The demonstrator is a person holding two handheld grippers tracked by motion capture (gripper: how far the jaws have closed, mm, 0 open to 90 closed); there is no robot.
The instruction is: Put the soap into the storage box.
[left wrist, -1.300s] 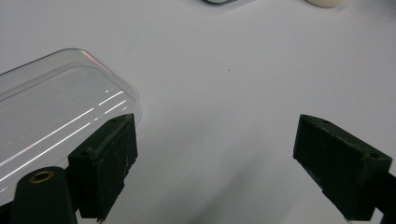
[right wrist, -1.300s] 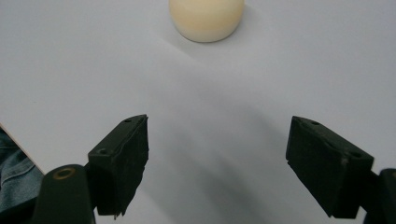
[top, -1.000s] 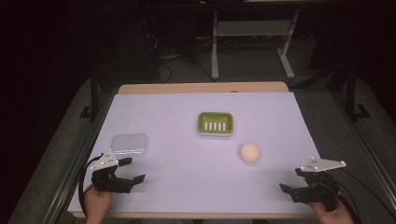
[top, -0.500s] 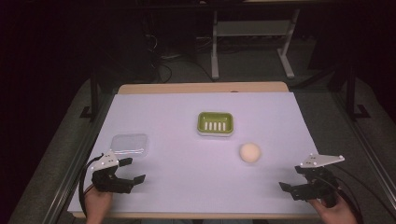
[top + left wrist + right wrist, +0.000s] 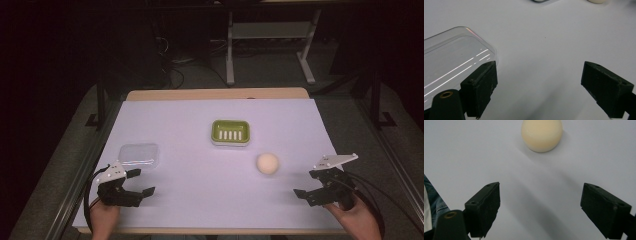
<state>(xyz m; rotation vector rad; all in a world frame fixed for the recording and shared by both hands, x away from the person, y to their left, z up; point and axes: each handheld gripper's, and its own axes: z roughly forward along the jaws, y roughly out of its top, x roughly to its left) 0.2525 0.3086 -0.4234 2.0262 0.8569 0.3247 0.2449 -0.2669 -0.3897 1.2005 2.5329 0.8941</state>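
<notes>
- At the table's near edge, the left gripper (image 5: 141, 182) and right gripper (image 5: 311, 185) hover with jaws spread wide, holding nothing.
- Just beyond the left gripper lies a clear lid (image 5: 139, 154).
- Ahead of the right sits a cream ball (image 5: 267, 163).
- Farther off, mid-table, rests a green dish (image 5: 230, 132).

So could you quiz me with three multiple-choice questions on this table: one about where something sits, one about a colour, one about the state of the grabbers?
1. What lies nearest the left gripper?
A. clear plastic lid
B. soap dish
C. ball

2. What colour is the soap dish?
A. red
B. green
C. blue

3. How do the right gripper jaws stand?
A. shut on the ball
B. shut on nothing
C. open, holding nothing

Answers: 1 A, the lid sits right beside its jaws in the left gripper view. 2 B, green with white slats. 3 C, the jaws are wide apart with the ball ahead of them.
</notes>
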